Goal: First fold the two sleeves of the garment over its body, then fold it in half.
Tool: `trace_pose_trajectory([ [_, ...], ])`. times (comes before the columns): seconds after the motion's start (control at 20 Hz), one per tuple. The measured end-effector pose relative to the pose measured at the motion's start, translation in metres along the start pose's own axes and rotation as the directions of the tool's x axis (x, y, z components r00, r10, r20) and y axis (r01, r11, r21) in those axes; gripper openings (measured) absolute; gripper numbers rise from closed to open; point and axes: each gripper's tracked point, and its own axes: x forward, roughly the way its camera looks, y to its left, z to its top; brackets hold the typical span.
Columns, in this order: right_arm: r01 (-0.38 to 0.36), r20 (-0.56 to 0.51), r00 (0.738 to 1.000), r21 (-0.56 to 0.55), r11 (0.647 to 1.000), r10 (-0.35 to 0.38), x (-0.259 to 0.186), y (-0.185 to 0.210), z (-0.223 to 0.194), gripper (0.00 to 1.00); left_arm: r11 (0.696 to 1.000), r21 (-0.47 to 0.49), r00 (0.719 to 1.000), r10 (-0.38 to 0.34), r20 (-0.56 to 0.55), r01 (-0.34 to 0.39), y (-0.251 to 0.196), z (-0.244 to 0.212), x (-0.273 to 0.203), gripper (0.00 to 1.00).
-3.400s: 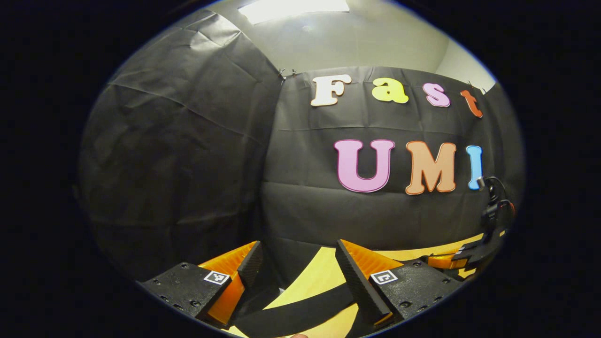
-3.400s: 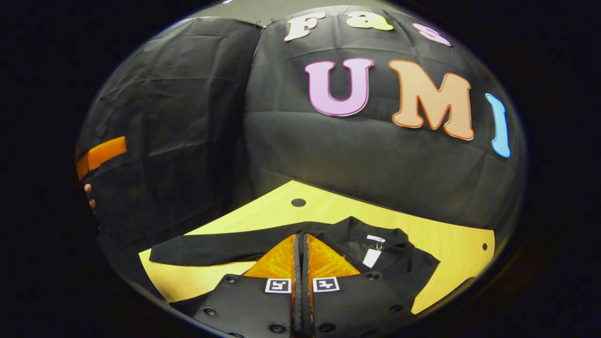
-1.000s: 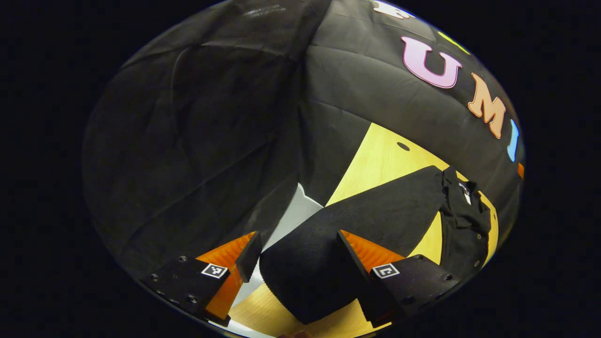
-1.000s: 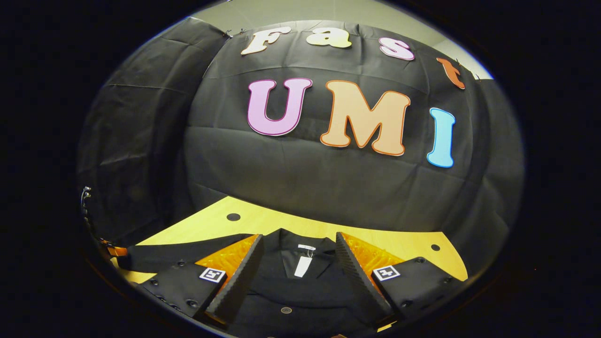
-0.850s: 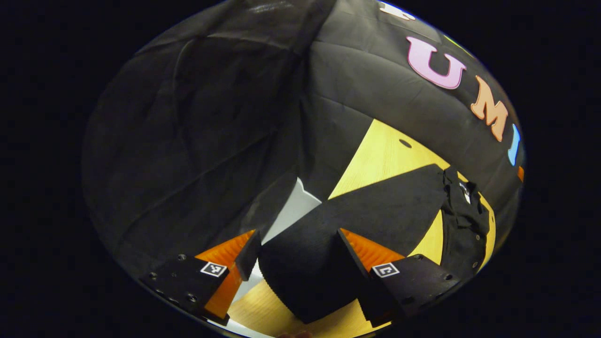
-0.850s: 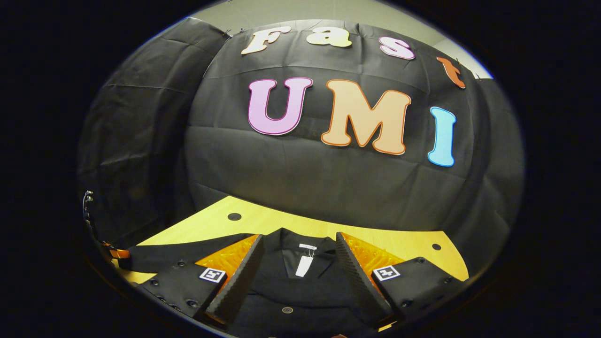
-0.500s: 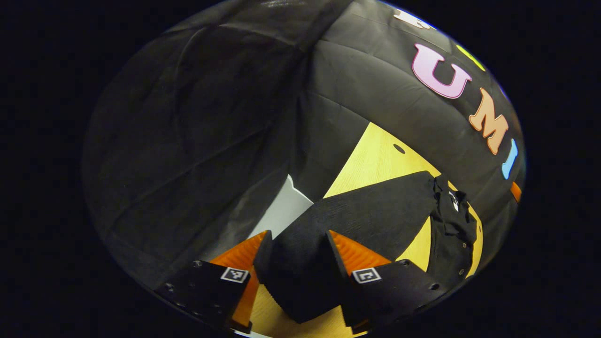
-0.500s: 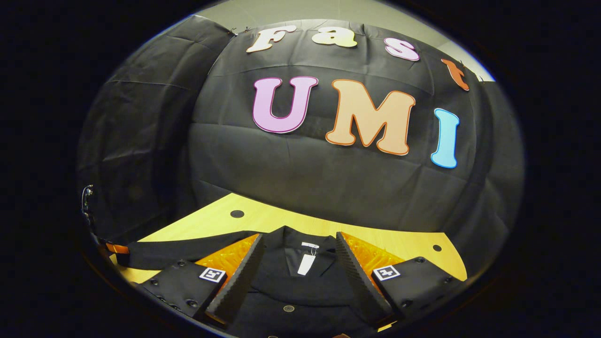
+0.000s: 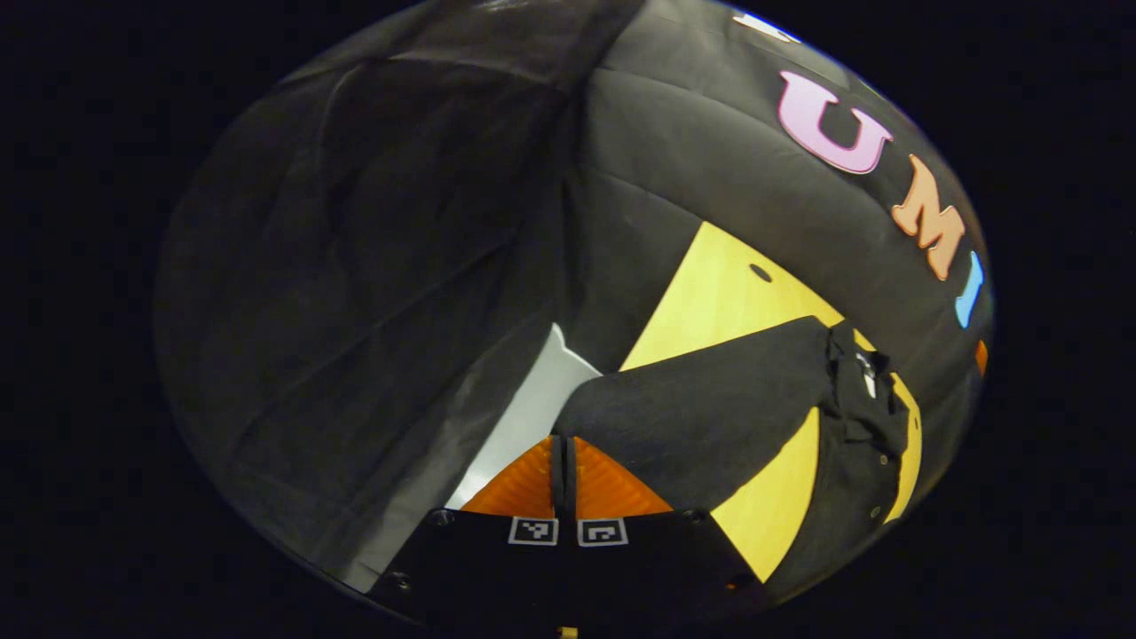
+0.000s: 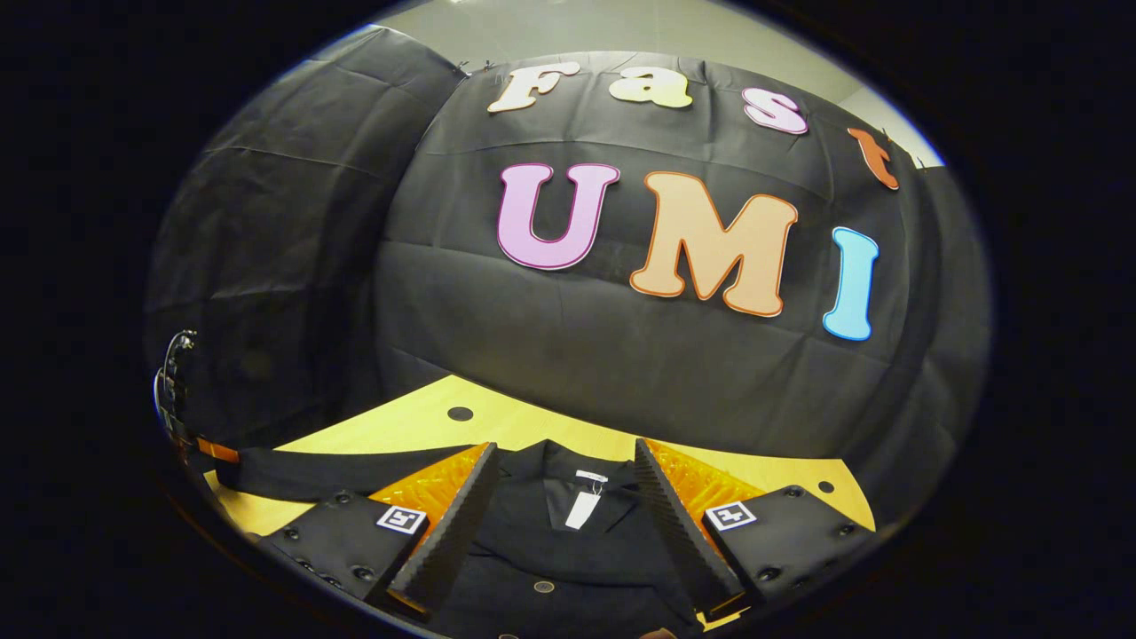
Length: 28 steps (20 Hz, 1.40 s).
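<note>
Left gripper [image 9: 563,453] has its two fingers drawn together with only a thin line between them, and the cuff end of the black sleeve [image 9: 710,417] runs into that line, so the fingers appear to pinch the cloth; the cuff itself is hidden behind them. Half a second ago those fingers stood apart on either side of the cuff, and a second ago wider still, so they have closed on it. This gripper points down and along the sleeve, tilted toward the yellow table [image 9: 719,293], with a strip of pale floor [image 9: 524,417] just past the table's edge. Beyond its tips the sleeve stretches flat across the wood to the garment [image 9: 865,426], whose collar and buttoned front lie at the far right.

Right gripper [image 10: 561,506] hangs over the garment's [image 10: 568,550] chest with its fingers spread wide and nothing between them but the cloth below; whether the tips touch it cannot be told. Its spread matches the earlier pictures, and its view has shifted only slightly. Past its tips lie the collar and a white tag [image 10: 581,510], then bare table [image 10: 417,426] and the black booth wall [image 10: 621,355]. At the far left of this view the sleeve [image 10: 328,470] reaches toward the left gripper [image 10: 209,450].
</note>
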Motion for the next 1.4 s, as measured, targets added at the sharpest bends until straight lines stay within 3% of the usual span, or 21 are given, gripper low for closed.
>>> trace_pose_trajectory([
  [0.05, 0.004, 0.007, 1.0, -0.004, 1.0, -0.003, -0.003, -0.004, 0.001, 1.0, 1.0, 0.02, 0.999, 0.022, 0.023, -0.023, -0.001, 0.008, -0.008, 0.0],
  [0.55, 0.009, 0.062, 0.998, 0.019, 1.0, -0.01, -0.035, -0.055, -0.001, 0.98, 0.974, 0.215, 0.97, -0.119, 0.21, 0.073, -0.113, 0.083, -0.065, 0.0],
  [0.75, 0.057, 0.07, 0.996, 0.067, 0.996, -0.062, -0.053, -0.097, -0.011, 0.96, 0.938, 0.325, 0.939, -0.215, 0.27, 0.121, -0.19, 0.114, -0.078, 0.0],
  [0.95, 0.126, 0.068, 0.989, 0.113, 0.986, -0.134, -0.077, -0.147, -0.027, 0.99, 0.894, 0.403, 0.916, -0.313, 0.249, 0.196, -0.265, 0.118, -0.077, 0.0],
  [1.4, 0.299, 0.018, 0.951, 0.201, 0.933, -0.308, -0.135, -0.251, -0.074, 0.98, 0.765, 0.544, 0.862, -0.487, 0.139, 0.344, -0.423, 0.083, -0.064, 0.0],
])
